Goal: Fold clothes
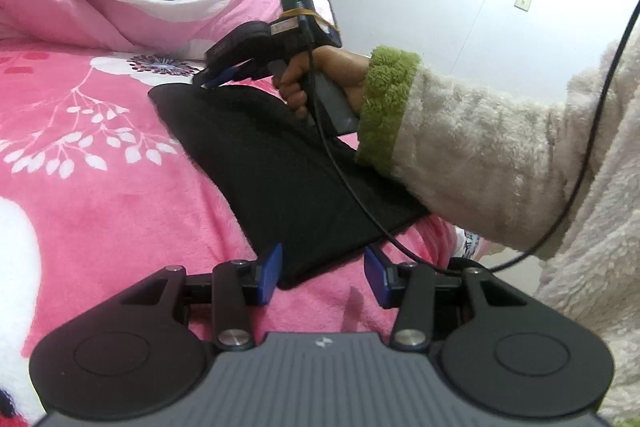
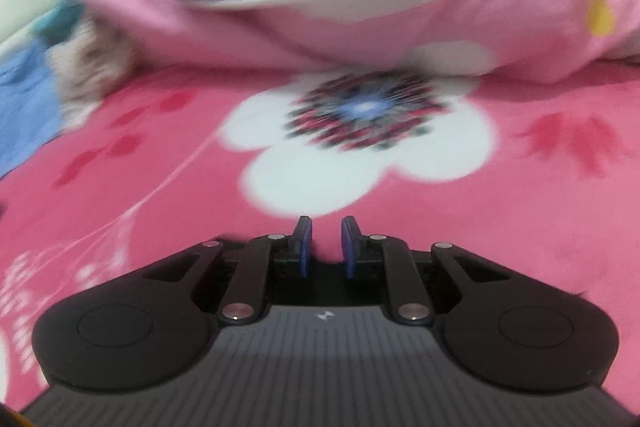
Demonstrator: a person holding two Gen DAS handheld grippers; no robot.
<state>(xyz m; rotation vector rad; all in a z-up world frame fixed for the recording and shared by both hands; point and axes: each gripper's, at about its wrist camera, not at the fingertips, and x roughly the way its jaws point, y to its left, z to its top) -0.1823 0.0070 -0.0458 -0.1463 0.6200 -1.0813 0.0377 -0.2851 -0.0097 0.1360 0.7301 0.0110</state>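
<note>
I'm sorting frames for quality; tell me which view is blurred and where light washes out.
Left wrist view: sharp on the black garment and the right hand-held gripper; the white wall glares at upper right, and fisheye bends the edges. Right wrist view: motion blur smears the pink floral blanket and the quilt; only its own hand-held gripper stays crisp.

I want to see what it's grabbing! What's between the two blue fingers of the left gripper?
In the left wrist view, the near corner of the folded black cloth lies between the left gripper fingers, on the pink flowered fleece blanket; the pads don't press it.
</note>
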